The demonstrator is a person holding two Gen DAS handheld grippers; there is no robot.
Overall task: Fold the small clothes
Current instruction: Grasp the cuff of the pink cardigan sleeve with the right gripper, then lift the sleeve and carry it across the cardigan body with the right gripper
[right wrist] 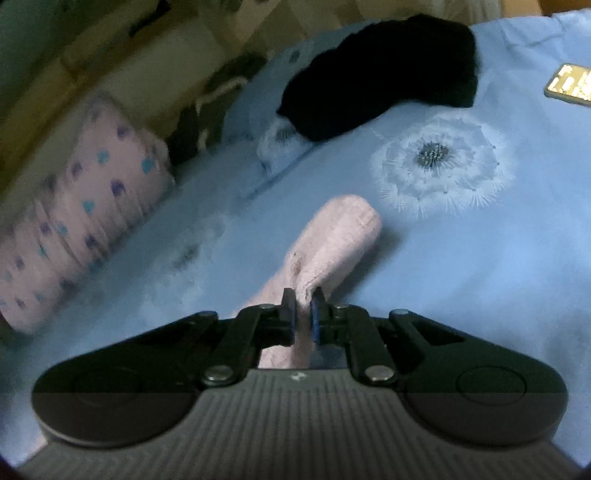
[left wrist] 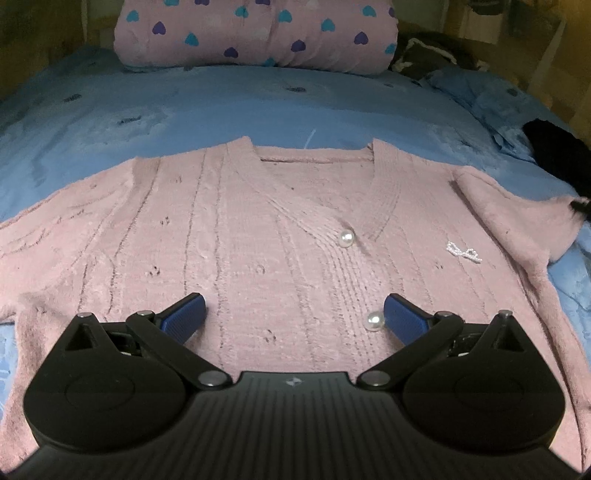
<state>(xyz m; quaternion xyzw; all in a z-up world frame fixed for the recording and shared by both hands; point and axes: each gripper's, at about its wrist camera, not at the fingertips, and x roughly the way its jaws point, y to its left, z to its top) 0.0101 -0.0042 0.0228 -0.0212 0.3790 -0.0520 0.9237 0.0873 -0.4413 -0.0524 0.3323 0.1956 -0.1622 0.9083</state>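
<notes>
Two pearl buttons (left wrist: 347, 238) fasten the fuzzy pink cable-knit cardigan (left wrist: 258, 229), spread flat on the blue bedspread (left wrist: 221, 110). Above it the left gripper (left wrist: 294, 310) hangs, jaws spread; the right gripper (right wrist: 303, 314) pinches its sleeve (right wrist: 332, 243). Beyond lies a heart-print pillow (left wrist: 255, 33).

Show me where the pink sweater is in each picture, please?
Left wrist view: the pink sweater lies spread flat on the blue bedsheet, filling the middle, in front of the open left gripper.
Right wrist view: only its sleeve shows, bottom centre, pinched in the right gripper.
Shared landmark: the pink heart-print pillow, top centre in the left wrist view, far left in the right wrist view.
</notes>
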